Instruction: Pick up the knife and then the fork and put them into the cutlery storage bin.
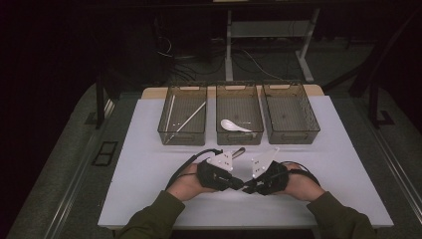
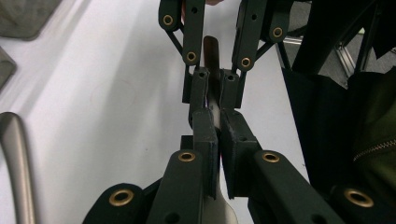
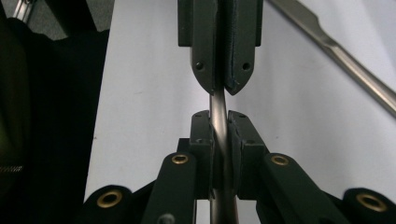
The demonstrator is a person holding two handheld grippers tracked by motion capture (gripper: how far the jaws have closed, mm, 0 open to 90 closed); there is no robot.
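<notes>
My two grippers meet tip to tip low over the front middle of the white table (image 1: 149, 149). A thin metal utensil (image 3: 218, 105) runs between them. The left gripper (image 1: 238, 183) is shut on one end of it, where the metal widens (image 2: 225, 212). The right gripper (image 1: 252, 188) is shut on its narrow handle. In the left gripper view my own jaws (image 2: 218, 128) clamp the metal, and the right gripper (image 2: 212, 81) faces them from above. In the right gripper view my own jaws (image 3: 219, 122) pinch the handle just below the left gripper (image 3: 219, 79).
Three brown see-through bins stand in a row at the back. The left bin (image 1: 164, 124) holds long thin sticks, the middle bin (image 1: 221, 112) a white spoon (image 1: 235, 125), and the right bin (image 1: 308, 112) nothing visible. A second metal utensil (image 3: 341, 51) lies on the table behind the grippers.
</notes>
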